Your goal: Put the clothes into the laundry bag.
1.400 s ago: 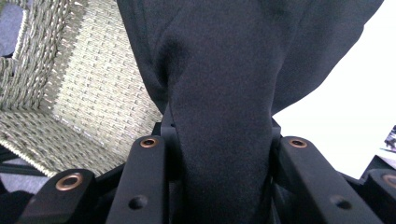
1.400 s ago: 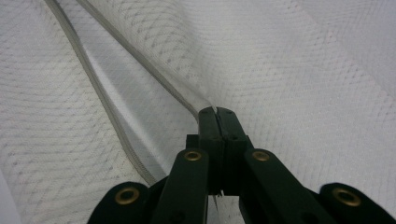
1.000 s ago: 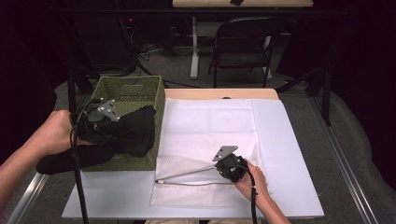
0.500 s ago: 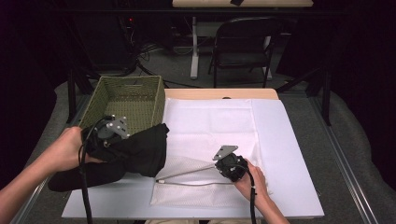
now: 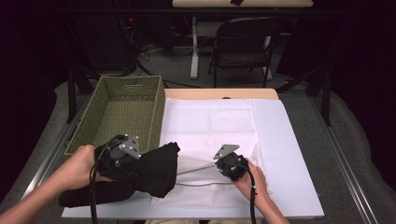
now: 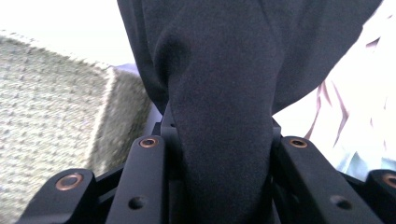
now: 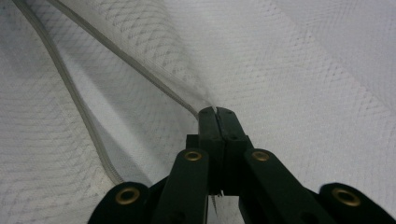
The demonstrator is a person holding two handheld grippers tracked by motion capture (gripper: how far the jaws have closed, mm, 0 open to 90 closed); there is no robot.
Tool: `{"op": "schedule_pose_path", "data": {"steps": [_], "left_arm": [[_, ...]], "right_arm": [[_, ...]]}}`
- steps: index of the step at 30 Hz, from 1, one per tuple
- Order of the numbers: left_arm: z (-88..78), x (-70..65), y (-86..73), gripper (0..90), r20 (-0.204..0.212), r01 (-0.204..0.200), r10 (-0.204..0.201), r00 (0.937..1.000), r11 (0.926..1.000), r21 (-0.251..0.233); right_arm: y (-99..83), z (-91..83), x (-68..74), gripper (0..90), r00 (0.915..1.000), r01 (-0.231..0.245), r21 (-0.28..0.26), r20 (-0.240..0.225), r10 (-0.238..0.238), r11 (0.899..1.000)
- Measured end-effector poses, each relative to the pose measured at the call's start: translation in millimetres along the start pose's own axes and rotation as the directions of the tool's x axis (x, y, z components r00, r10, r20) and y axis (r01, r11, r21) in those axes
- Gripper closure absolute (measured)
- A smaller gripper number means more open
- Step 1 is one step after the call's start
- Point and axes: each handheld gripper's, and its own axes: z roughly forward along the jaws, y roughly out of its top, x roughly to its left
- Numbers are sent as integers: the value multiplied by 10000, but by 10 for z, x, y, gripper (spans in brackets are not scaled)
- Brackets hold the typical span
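The left gripper (image 5: 140, 170) is clamping a bunched black cloth garment (image 5: 156, 168); the right gripper (image 5: 219, 164) is pinching shut on the white mesh bag's (image 5: 210, 126) zippered edge.

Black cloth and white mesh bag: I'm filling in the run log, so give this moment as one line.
left gripper: shut on black cloth garment | right gripper: shut on white mesh laundry bag zipper edge, lifted open | green woven basket: empty

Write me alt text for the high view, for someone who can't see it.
A person's left gripper clamps a bunched black garment at the table's near left, beside a green woven basket. The right gripper pinches the lifted edge of a white mesh bag lying flat on the table.
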Motion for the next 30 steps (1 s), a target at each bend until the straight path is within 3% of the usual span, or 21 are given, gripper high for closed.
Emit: {"op": "schedule_pose_path", "data": {"steps": [9,14,24,30], "left_arm": [[230,-98,101,660,497,-378,382,9980,9992,-91],[450,-129,142,660,1048,-519,529,9931,9986,-120],[664,-193,290,659,1405,-887,886,9861,9960,-56],[855,-183,422,659,1519,-669,636,9863,9976,168]], "right_arm": [[18,-38,-16,900,10000,-40,-150,79,41,9999],[25,-66,-26,900,9999,-119,-286,101,122,9995],[64,-145,-24,900,9999,-122,-544,109,128,9984],[81,-219,-29,900,9996,-269,-790,18,271,9965]]}}
